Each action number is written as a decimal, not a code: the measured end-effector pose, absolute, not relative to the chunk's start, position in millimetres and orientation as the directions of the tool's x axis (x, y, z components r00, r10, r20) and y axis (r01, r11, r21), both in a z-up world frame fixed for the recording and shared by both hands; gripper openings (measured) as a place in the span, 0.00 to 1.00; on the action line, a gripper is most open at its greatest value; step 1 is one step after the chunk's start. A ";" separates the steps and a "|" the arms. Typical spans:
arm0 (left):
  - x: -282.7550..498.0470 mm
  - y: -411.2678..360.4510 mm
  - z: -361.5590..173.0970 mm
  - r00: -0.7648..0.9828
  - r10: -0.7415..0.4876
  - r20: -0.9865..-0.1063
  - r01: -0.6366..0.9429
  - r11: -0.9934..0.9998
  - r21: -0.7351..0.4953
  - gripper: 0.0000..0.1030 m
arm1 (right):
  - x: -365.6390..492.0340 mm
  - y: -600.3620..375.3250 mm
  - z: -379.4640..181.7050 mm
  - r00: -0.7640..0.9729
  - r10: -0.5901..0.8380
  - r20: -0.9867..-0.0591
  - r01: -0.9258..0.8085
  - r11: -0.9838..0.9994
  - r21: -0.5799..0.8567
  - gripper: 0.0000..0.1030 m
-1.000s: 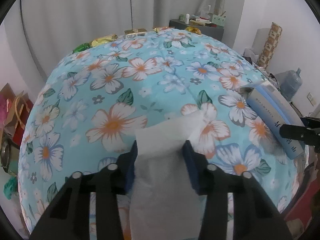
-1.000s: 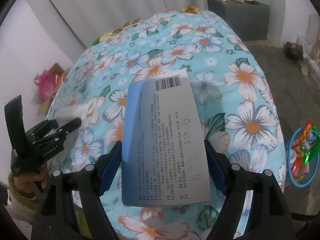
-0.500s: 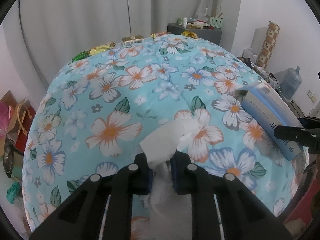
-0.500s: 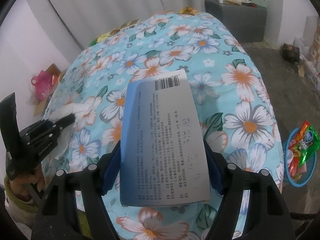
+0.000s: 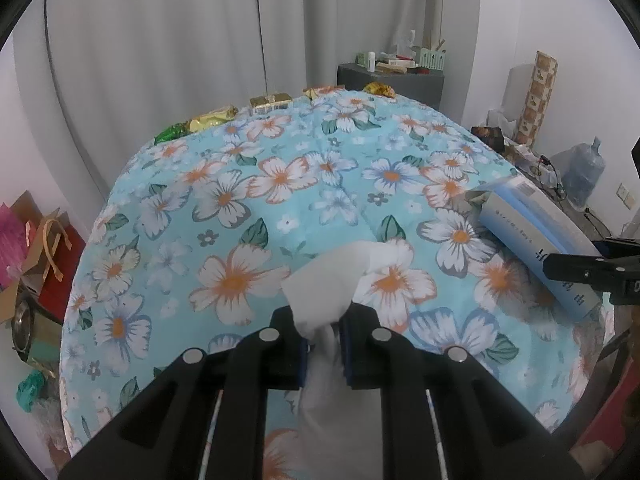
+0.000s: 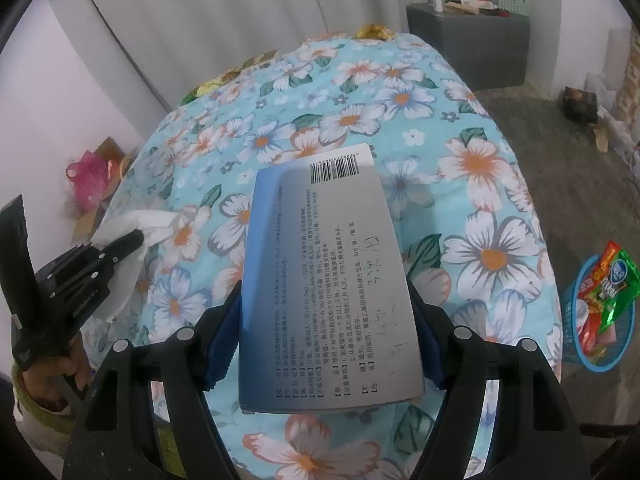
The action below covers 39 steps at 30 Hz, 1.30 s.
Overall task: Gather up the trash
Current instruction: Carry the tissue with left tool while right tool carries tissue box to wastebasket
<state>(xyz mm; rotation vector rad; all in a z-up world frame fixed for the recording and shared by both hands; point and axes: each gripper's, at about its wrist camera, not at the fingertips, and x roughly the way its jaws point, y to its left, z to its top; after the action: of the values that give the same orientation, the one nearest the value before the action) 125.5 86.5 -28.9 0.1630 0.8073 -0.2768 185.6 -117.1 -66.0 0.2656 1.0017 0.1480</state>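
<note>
Left claw (image 5: 324,344) was clamped on a crumpled white tissue (image 5: 328,276), held just above the floral-cloth counter (image 5: 280,176) near its front edge. Right claw (image 6: 326,344) was clamped on a flat medicine box (image 6: 324,292) over the counter's right edge; blue trash basket (image 6: 576,344) sat on the floor beyond that edge.

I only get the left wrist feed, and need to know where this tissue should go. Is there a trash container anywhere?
Observer: Yes. The right wrist view shows a blue basket on the floor, right of the bed, already holding snack wrappers.
Operator: What is the right hand-held gripper carrying?
Observer: The right hand-held gripper is shut on a medicine box; its printed back with a barcode faces up.
Operator: Is my tissue secure?
Observer: From that side, the left hand-held gripper pinches the white tissue, which hangs loose below it.
</note>
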 end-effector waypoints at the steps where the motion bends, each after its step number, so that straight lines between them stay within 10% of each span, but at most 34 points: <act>1: 124.7 86.5 -27.4 0.661 -0.183 -0.728 0.305 0.951 0.039 0.12 | 185.3 -117.1 -65.6 0.535 0.245 -0.809 -0.002 0.958 0.288 0.67; 39: 86.3 56.8 37.0 0.758 -0.244 -0.605 0.360 0.930 0.075 0.12 | 146.0 -136.2 -25.2 0.633 0.252 -0.732 0.002 0.945 0.327 0.67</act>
<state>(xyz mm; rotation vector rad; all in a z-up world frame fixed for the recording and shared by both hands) 86.3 56.8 37.0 0.1920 0.6300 -0.3313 146.0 -136.2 -25.2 0.3118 0.8769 0.1459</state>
